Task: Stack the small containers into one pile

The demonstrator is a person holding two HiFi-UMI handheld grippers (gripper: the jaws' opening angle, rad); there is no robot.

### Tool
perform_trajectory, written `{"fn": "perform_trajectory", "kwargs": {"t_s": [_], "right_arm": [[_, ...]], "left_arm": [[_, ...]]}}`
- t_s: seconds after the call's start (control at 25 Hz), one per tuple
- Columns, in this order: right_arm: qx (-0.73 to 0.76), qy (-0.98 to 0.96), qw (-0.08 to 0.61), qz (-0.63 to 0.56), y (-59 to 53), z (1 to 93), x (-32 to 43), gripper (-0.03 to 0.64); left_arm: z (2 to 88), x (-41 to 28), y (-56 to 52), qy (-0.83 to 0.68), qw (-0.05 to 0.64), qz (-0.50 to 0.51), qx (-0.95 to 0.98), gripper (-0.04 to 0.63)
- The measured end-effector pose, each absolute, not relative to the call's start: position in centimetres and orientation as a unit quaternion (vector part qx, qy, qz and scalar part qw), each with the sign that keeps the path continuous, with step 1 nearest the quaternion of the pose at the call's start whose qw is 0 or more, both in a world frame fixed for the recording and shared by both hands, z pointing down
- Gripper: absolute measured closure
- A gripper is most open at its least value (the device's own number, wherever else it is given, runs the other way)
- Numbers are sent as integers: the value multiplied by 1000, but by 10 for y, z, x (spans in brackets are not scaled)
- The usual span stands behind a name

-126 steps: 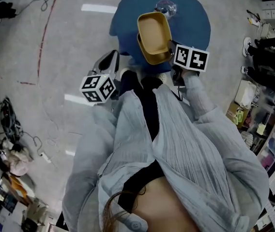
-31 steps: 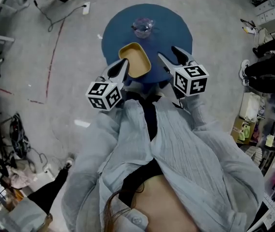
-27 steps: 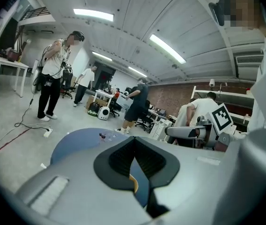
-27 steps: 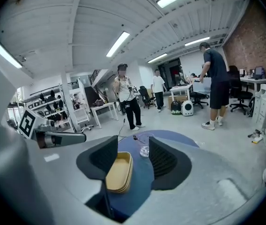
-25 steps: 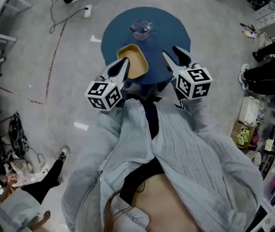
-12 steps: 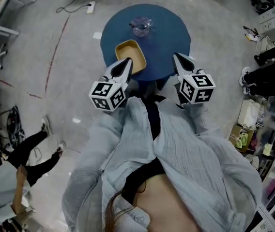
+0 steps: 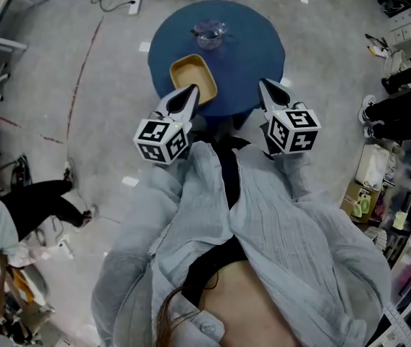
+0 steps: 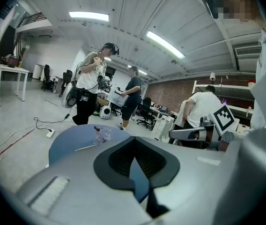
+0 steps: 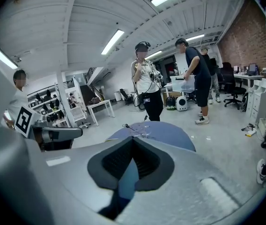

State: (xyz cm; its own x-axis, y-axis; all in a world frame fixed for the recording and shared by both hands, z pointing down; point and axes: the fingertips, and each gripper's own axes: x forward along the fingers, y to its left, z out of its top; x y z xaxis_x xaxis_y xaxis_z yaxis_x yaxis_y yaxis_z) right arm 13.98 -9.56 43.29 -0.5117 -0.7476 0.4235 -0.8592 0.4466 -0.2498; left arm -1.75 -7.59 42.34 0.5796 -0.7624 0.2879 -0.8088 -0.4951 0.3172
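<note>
- Holding both claws pressed together, empty: left gripper (image 7: 191, 90), right gripper (image 7: 266, 86).
- Containers?
- Yellow container (image 7: 193, 79) is sitting at the tabletop's (image 7: 255, 45) near edge, clear container (image 7: 209, 31) at the far edge. Both looking light, stiff, slick; I'm judging a rim-wall pinch best.

yellow container (image 7: 193, 79) no longer held aloft, now sits on table (image 7: 252, 49), right claw (image 7: 265, 85) off it, drawn back, jaws closed, empty
</note>
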Motion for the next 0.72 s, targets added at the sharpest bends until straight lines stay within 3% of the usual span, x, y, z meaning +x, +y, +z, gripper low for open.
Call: {"fn": "perform_trajectory", "kwargs": {"t_s": [0.72], "right_arm": [[458, -849, 139, 222, -87, 438, 132, 615]], "left_arm": [[426, -10, -69, -451, 226, 49, 862, 583]]}}
